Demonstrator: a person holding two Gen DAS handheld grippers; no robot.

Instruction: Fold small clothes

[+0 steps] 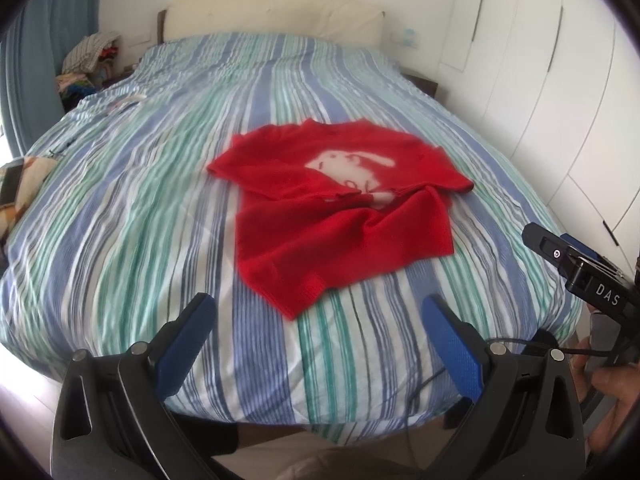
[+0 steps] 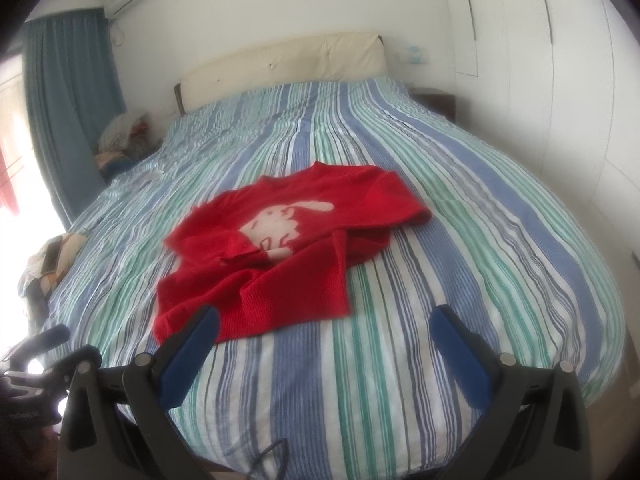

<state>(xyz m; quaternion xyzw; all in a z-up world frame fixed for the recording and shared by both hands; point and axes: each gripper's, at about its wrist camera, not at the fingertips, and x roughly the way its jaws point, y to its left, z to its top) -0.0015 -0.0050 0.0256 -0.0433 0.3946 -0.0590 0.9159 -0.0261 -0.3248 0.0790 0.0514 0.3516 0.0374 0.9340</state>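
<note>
Evidently barely begun: red sweater [image 1: 344,216] lies rumpled mid-frame on striped bed [image 1: 160,200], left gripper [image 1: 320,344] and right gripper [image 2: 326,344] spread wide, holding nothing.

Matt knitted red sweater [image 1: 340,216] on smooth striped cotton-like bed cover [image 1: 160,208]; gripper pads [image 1: 456,352] of textured blue rubber.

The sweater [image 1: 340,216] is bright red with a pale pink-white rabbit figure [image 1: 352,168] on its front. Under it the bedcover [image 1: 160,220] runs in stripes of blue, green, white and thin dark lines. Beyond the sweater the headboard [image 1: 276,16] is cream. Left of the headboard hangs a blue-grey curtain [image 2: 68,100]. The wardrobe doors [image 1: 540,60] are white. Both grippers are black with blue fingers [image 1: 188,340].
</note>
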